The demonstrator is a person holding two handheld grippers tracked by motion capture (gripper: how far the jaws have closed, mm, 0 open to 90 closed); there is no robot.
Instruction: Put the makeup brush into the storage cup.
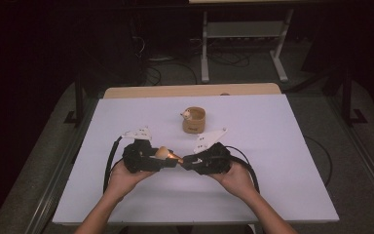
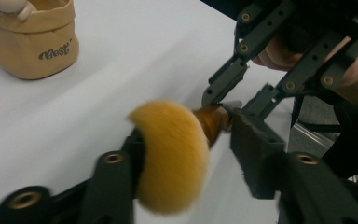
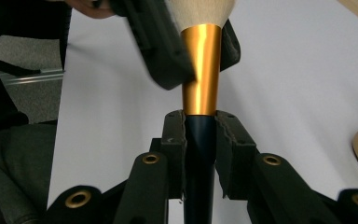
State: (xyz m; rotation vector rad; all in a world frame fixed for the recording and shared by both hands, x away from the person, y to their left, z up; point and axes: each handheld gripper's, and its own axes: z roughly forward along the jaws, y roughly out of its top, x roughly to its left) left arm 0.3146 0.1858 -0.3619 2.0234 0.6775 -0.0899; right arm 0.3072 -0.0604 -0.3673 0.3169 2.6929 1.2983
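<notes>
**Two grippers meet over a makeup brush at mid-table**

The white table point(image 1: 272, 161) carries the scene, its wooden far edge showing beyond the sheet. Both forearms come in from the near edge and angle inward, so the hands sit close together just above the table's near half, each wrapped around the back of its tool with the jaws pointing at the other.

The right gripper point(image 3: 200, 140), in the person's right hand point(image 1: 236, 178), points toward the left one and lies roughly level. Its jaws are clamped on the dark handle of the makeup brush point(image 3: 201, 70), just below the gold ferrule, and the brush runs straight out from it.

The left gripper point(image 2: 191, 144), in the left hand point(image 1: 121, 178), faces the brush head-on. Its jaws stand on either side of the fluffy tan bristle head point(image 2: 172, 154); one pad lies against the bristles, while the other stands just off the ferrule, so the grip is not closed on it.

Farther back, well apart from the hands, stands a small tan fabric pot point(image 1: 194, 121) with a pale little object point(image 1: 186, 115) at its rim.
</notes>
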